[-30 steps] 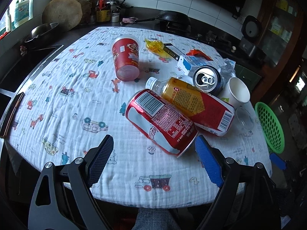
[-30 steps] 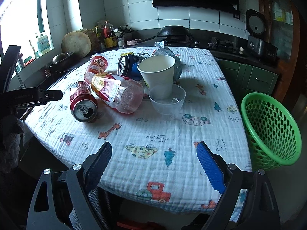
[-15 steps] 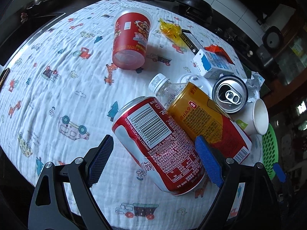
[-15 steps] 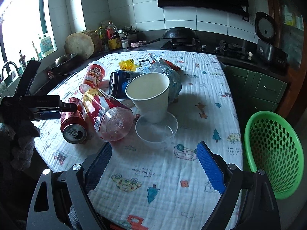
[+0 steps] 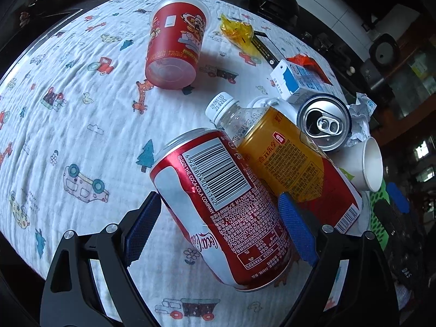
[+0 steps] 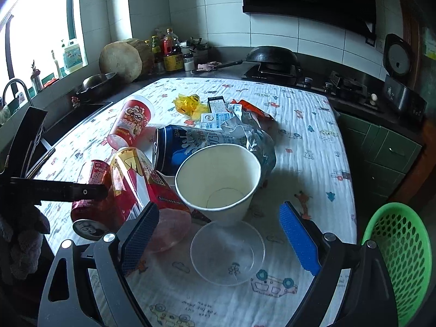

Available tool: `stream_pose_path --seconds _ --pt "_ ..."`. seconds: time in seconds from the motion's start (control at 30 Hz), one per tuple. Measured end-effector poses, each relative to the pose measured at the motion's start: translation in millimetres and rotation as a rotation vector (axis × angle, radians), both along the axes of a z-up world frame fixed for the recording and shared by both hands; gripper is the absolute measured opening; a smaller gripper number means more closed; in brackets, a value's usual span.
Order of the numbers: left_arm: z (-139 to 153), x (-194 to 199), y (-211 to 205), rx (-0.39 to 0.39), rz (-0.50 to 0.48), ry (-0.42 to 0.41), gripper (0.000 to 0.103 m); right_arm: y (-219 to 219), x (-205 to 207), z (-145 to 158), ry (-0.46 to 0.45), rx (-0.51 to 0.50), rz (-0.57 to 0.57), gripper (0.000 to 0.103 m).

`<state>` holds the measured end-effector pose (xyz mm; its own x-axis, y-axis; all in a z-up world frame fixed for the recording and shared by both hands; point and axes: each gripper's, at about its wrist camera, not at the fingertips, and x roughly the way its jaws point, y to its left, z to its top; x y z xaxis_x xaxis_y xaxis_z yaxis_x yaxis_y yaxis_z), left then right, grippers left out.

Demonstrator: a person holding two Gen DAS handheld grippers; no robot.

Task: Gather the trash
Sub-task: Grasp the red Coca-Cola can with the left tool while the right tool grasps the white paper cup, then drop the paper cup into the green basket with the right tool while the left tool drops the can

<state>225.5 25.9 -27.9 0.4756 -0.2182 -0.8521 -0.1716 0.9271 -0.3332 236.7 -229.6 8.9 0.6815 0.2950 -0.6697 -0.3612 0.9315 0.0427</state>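
The left gripper is spread around the lying red aluminium cola can on the tabletop; the right gripper is spread above the clear plastic cup, near the white paper cup

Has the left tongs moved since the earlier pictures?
Yes. The left tongs closed in on the lying red cola can, now straddling it, against the cartoon-print tablecloth.

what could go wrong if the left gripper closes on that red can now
The red can lies on its side against the yellow-label bottle, and the left gripper straddles it with open jaws. The right-hand pad sits where the two meet, so closing may pinch or shove the bottle. A skewed grip could let the can roll out.
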Motion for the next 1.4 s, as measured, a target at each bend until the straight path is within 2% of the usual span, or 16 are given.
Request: stream_pose_path --seconds 0.43,0.63,0.93,1.1,1.23,1.4 --pt "-5.3 -1.2 -3.4 0.026 -0.046 -0.01 0.085 14.6 38.7 -13.3 0.021 -0.038 0.014 0.085" --pt "-4.4 1.9 2.5 0.029 -0.064 -0.017 0.084 14.2 46.9 -19.5 0.04 -0.026 -0.008 0.07" --pt "1.3 -7.3 16.3 0.055 -0.088 -0.034 0.081 9.5 29.6 -0.9 -0.005 0.019 -0.033 0.068" --pt "11.1 -22.7 27.2 0.032 -0.106 -0.07 0.08 0.8 14.2 10.4 -0.003 0.062 -0.045 0.068" --pt "23.5 -36.3 33.7 -0.001 -0.133 -0.102 0.08 -11.9 1.4 16.9 -0.014 0.07 -0.087 0.068" --pt "53.6 -45.9 23.3 -0.013 -0.192 -0.187 0.08 -46.6 -9.5 28.2 -0.024 0.132 -0.158 0.068"
